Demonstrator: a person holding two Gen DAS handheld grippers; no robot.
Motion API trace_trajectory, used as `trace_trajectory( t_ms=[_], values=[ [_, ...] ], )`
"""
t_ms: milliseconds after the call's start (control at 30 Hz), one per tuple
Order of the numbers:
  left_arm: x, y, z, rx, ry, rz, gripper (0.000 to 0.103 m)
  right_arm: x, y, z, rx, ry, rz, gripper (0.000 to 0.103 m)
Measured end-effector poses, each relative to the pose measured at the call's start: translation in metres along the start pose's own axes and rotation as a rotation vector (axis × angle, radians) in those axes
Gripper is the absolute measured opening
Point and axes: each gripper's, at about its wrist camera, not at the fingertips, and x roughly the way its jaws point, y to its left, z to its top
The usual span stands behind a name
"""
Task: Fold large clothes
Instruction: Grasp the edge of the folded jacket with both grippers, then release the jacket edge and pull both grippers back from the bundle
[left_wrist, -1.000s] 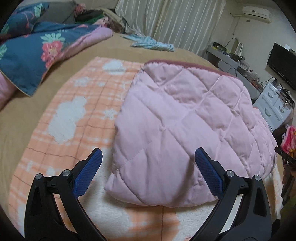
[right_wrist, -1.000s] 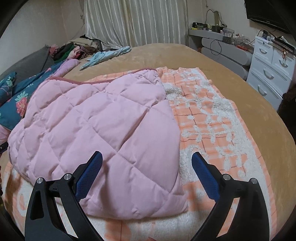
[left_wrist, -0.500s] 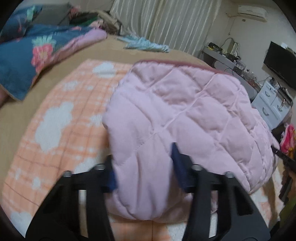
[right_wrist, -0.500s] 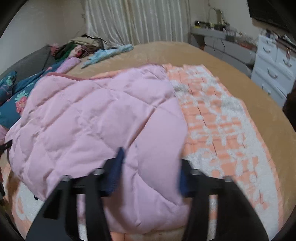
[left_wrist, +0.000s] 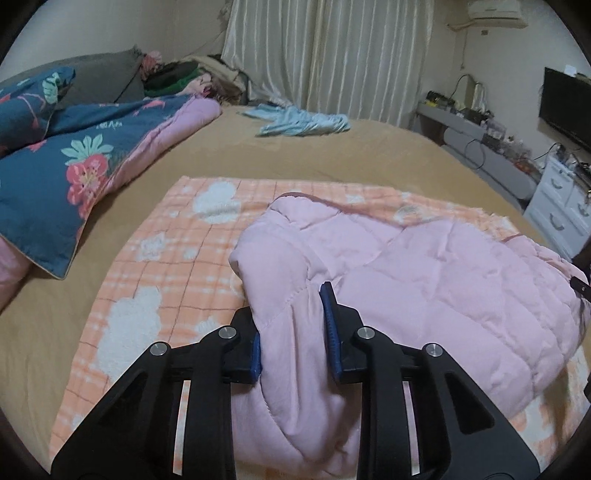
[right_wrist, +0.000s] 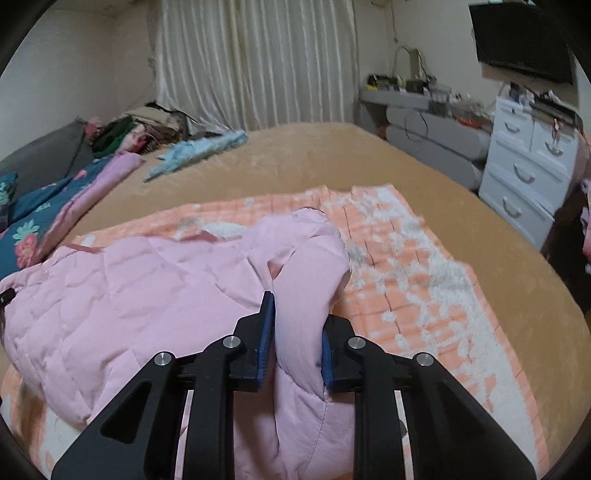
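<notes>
Pink quilted jacket lies on an orange-and-white blanket spread over the tan bed, with both near corners now bunched and raised. A second ago it lay flat and the two hand-held grippers hovered over its near edge with their fingers spread wide. Now the left hand-held gripper has closed in and pinches a thick fold of the jacket's left corner between its blue pads. The right hand-held gripper has done the same at the right corner, where the fabric humps up into a rolled lump ahead of the fingers. More of the blanket's far end shows beyond the jacket than before. A blue flowered quilt sits at the left of the bed, well apart from the jacket, and a light blue garment lies near the curtain.
</notes>
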Motion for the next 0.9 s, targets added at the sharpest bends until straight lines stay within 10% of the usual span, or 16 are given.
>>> trace_trajectory(
  t_ms=[633,767,900],
  values=[
    [0.041,0.004,-0.021,0.01,0.065,0.046,0.019,0.062,-0.003,-0.023,-0.037,0.146,-0.091,0.019],
    [0.033,0.004,-0.02,0.005,0.066,0.052,0.022,0.051,-0.003,-0.026,-0.049,0.149,-0.098,0.024],
    [0.025,0.005,-0.02,-0.001,0.077,0.067,0.032,0.029,-0.012,-0.028,-0.003,0.132,-0.055,0.053]
  ],
)
